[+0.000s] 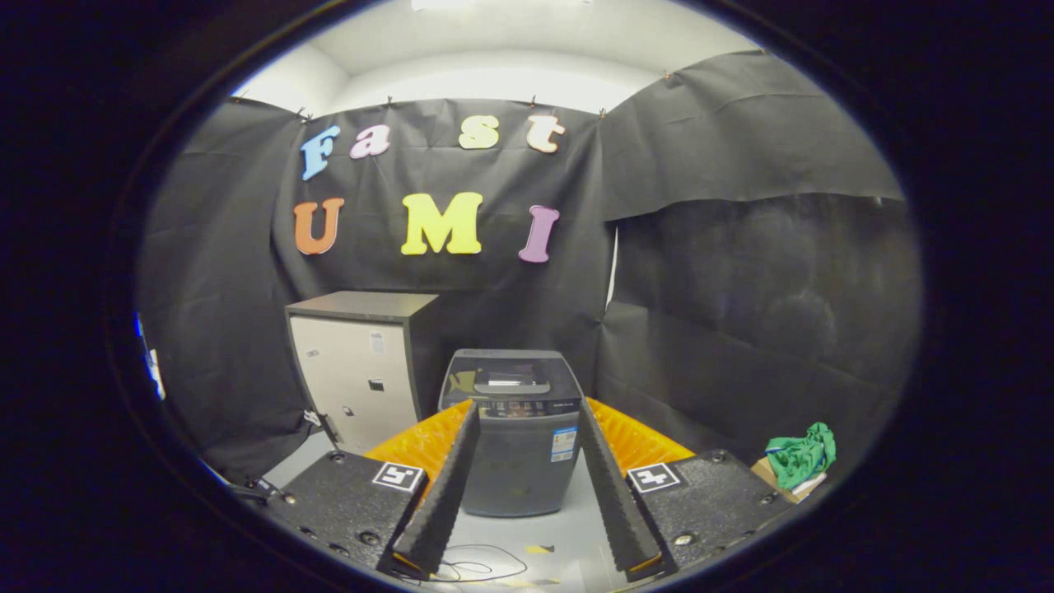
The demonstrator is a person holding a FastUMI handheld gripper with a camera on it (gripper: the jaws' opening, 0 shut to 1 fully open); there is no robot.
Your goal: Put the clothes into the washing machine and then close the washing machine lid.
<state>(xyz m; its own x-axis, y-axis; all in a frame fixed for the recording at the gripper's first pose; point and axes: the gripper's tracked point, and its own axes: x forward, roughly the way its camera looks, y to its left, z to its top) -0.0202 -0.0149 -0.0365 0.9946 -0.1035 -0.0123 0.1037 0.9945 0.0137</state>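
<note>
My gripper point(527, 486) is up in the air with its fingers point(440, 494) spread wide apart, nothing pinched between them, just the black foam pads and the orange ribbed bits behind them pointing into the booth.

Biggest thing out there is the washing machine point(515, 432), a dark grey top-loader standing on the pale floor point(568, 539) close to the back wall. It sits right in the gap between my two fingers, well beyond the tips, so I'm lined up with it but nowhere near touching. Its lid point(509, 377) looks like it's lying flat on top, though from this far off I can't tell for sure whether it's fully down.

Just beside the machine, off past my left finger, there's a cabinet point(356, 375) with a pale front and a dark top, a bit taller than the washer and set against the back corner.

The clothes point(800, 455) are a bunched-up green bundle way out past my right finger, near the side wall, sitting on what looks like a cardboard box point(772, 479). Well apart from both the washer and my fingers.

Smallest bit: a thin cable point(482, 568) looping on the floor down between my fingers.
</note>
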